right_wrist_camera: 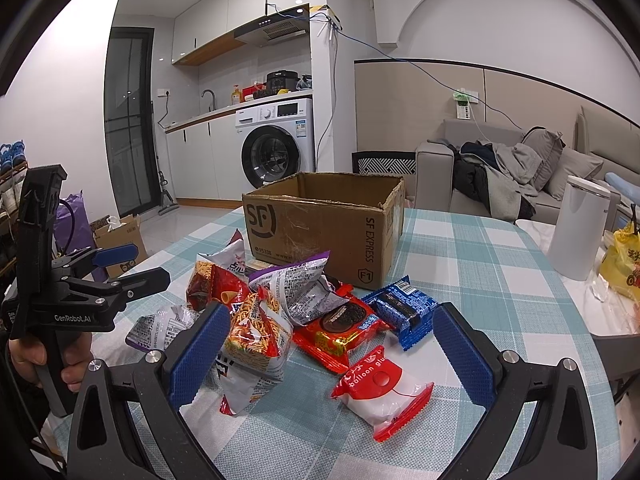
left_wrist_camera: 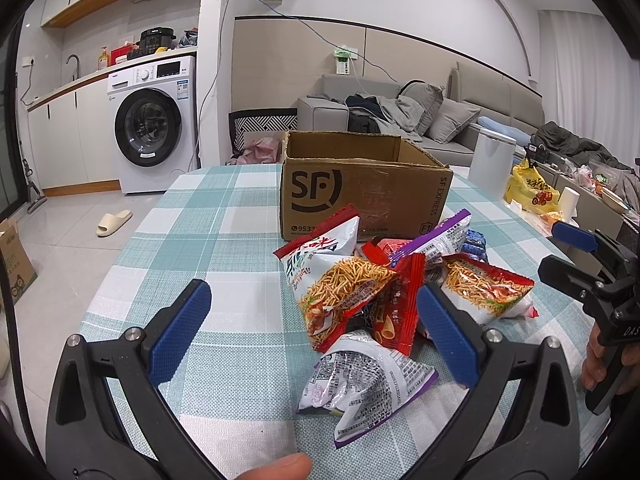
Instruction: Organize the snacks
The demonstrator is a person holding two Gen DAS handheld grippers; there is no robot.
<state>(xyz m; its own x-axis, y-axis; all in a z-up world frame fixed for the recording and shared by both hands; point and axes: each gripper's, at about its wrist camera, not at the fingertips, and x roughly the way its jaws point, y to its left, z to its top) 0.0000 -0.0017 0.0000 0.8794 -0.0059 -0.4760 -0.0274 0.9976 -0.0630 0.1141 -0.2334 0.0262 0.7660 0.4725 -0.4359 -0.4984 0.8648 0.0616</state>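
Observation:
A pile of snack packets lies on the checked tablecloth (left_wrist_camera: 200,220) in front of an open cardboard box (left_wrist_camera: 360,192) (right_wrist_camera: 320,232). My left gripper (left_wrist_camera: 314,330) is open, just above the near side of the pile, with a noodle-snack bag (left_wrist_camera: 340,292), a red packet (left_wrist_camera: 394,312) and a silver-purple packet (left_wrist_camera: 364,384) between its fingers. My right gripper (right_wrist_camera: 332,354) is open and low over the pile's other side, around a noodle bag (right_wrist_camera: 252,336), a red cookie pack (right_wrist_camera: 340,328) and a red-white pack (right_wrist_camera: 384,388). A blue cookie pack (right_wrist_camera: 404,308) lies beside them. Each view shows the other gripper (left_wrist_camera: 554,252) (right_wrist_camera: 148,262) open, held by a hand.
A white lidded bin (right_wrist_camera: 576,228) and a yellow bag (right_wrist_camera: 624,256) stand right of the table. Bare tablecloth lies left of the box and pile. A washing machine (left_wrist_camera: 148,128) and sofa (left_wrist_camera: 400,116) are beyond the table. The box interior looks empty from here.

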